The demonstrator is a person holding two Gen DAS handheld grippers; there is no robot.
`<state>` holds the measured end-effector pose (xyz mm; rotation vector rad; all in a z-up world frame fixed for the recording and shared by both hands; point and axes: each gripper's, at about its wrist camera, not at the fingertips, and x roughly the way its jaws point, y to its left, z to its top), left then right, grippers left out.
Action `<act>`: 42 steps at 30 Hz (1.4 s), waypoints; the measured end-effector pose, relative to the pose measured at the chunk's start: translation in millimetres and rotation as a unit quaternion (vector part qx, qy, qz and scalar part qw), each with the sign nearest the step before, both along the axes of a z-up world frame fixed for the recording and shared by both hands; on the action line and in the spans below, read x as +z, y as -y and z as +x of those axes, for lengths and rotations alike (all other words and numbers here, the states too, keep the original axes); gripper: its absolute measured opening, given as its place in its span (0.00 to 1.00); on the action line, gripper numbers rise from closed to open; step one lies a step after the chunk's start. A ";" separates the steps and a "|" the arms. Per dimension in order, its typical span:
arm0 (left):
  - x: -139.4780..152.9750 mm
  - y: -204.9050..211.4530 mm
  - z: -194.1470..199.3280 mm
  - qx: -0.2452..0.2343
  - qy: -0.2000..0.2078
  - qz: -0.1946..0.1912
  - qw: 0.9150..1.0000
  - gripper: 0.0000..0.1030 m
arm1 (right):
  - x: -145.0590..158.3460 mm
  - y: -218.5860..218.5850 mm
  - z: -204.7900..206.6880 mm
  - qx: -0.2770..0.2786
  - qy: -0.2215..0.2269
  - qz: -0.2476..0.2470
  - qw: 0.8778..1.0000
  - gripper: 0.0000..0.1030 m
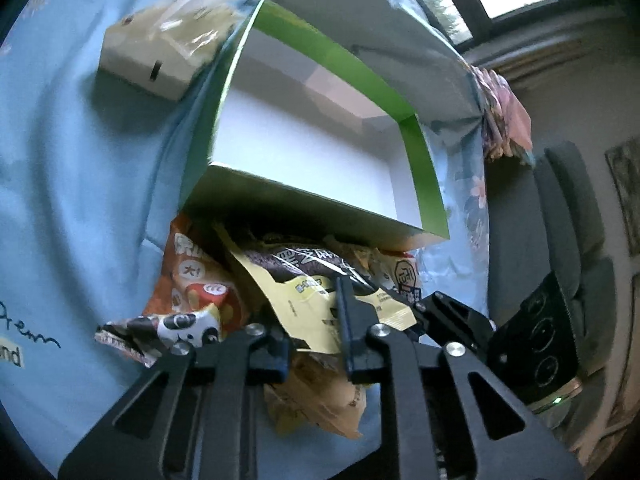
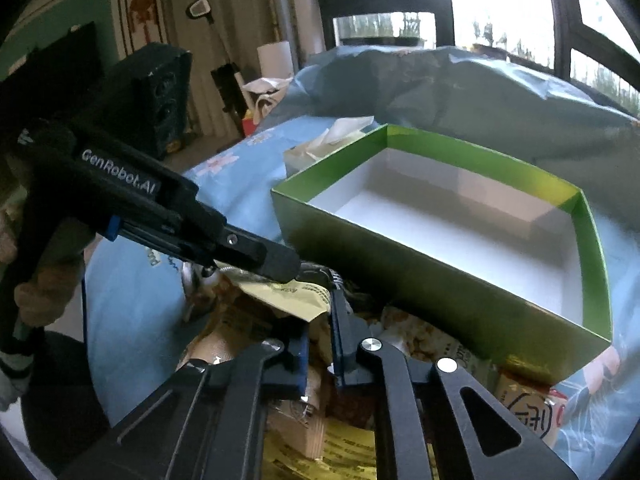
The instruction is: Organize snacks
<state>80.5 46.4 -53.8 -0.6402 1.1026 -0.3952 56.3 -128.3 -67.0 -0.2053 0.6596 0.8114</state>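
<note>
While both grippers press down into a heap of snack packets lying on a light blue cloth, a green box with a white inside stands just beyond the heap, open at the top and with nothing in it. The left gripper has its fingers drawn nearly together on a pale yellow packet with a dark printed band; the packet's edge sits between the pads. Beside that packet, on the left of the left wrist view, lie an orange packet and a crumpled one with a panda on it.

From the right wrist view, the right gripper is likewise closed down, its fingers pinching the same yellow packet at another edge. The left gripper's black body reaches in from the left of that view, held by a hand, and its tip meets the packet close to the right gripper's fingers.

Behind the box, a white tissue box rests on the cloth, and a window shows behind.
</note>
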 end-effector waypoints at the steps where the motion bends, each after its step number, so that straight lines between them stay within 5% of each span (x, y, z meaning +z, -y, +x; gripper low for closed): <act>1: 4.4 1.3 -3.3 -0.004 0.010 0.011 1.000 0.17 | 1.5 1.8 -1.4 0.001 -0.001 0.006 1.000 0.09; 11: 41.0 17.4 -19.8 -0.014 0.103 0.065 0.992 0.16 | 36.1 10.7 -28.1 -0.011 0.042 0.041 0.998 0.09; 20: 72.2 29.8 3.7 -0.021 0.147 0.059 0.987 0.16 | 76.8 18.5 -24.1 -0.034 0.108 0.055 0.992 0.08; 26: 75.1 37.6 34.9 -0.024 0.155 0.060 0.986 0.16 | 81.8 22.1 0.3 -0.050 0.128 0.054 0.989 0.08; 39: 35.4 60.5 90.0 -0.028 0.111 0.062 0.992 0.14 | 46.1 39.5 56.9 -0.094 0.079 0.037 0.992 0.09; 41: 30.9 61.1 94.6 -0.022 0.104 0.064 0.992 0.20 | 41.1 41.1 63.4 -0.100 0.066 0.037 0.992 0.09; 42: 29.0 60.4 96.9 -0.016 0.101 0.067 0.993 0.30 | 38.6 41.9 66.7 -0.108 0.062 0.035 0.992 0.09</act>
